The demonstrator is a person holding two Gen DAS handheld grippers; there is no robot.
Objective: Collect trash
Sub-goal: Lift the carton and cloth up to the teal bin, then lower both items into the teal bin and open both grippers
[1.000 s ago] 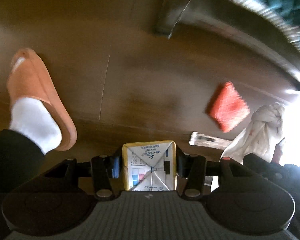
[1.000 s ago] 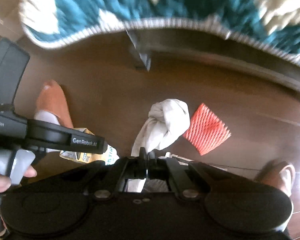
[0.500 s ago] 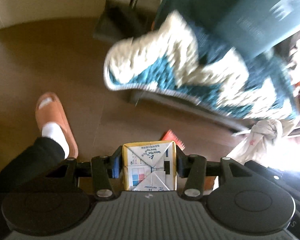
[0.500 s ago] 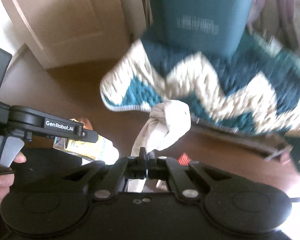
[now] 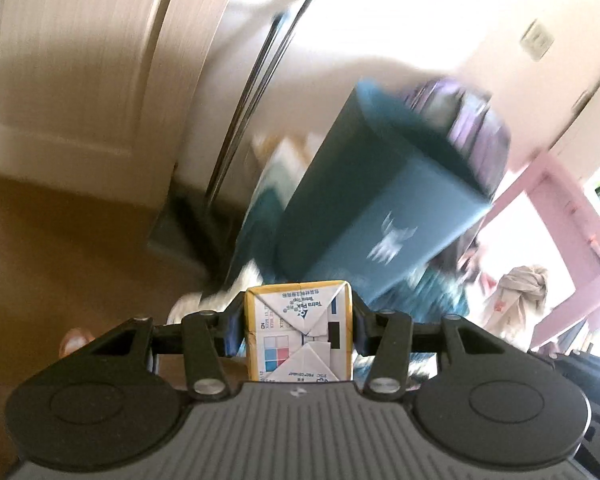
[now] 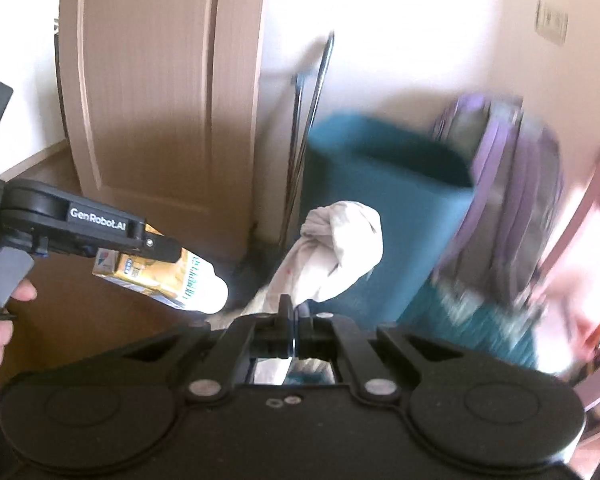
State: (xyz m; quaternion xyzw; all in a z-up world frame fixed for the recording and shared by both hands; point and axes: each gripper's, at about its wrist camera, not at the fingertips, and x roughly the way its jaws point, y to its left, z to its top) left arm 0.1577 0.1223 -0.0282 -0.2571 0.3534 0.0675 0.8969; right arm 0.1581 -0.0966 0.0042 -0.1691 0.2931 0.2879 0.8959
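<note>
On the left, our left gripper (image 5: 299, 330) has its fingers closed against both sides of a yellow drink carton (image 5: 299, 336), held base-toward-camera; the right wrist view shows the same carton (image 6: 168, 276) projecting sideways past the fingers in mid-air. In the middle, our right gripper (image 6: 290, 320) has its fingers pinched nearly together on a thin fold of a knotted white cloth bundle (image 6: 336, 248), which rises above the fingertips. Further right stands a teal bin (image 6: 384, 200), open-topped, with a purple backpack (image 6: 512, 184) just beside it. We judge both items are in transit toward the bin. Failure modes: the cloth is gripped only by a small fold and may slip out during a fast swing; the carton may rotate between the pads. Releasing early would drop either item beside the bin or onto the backpack.
</note>
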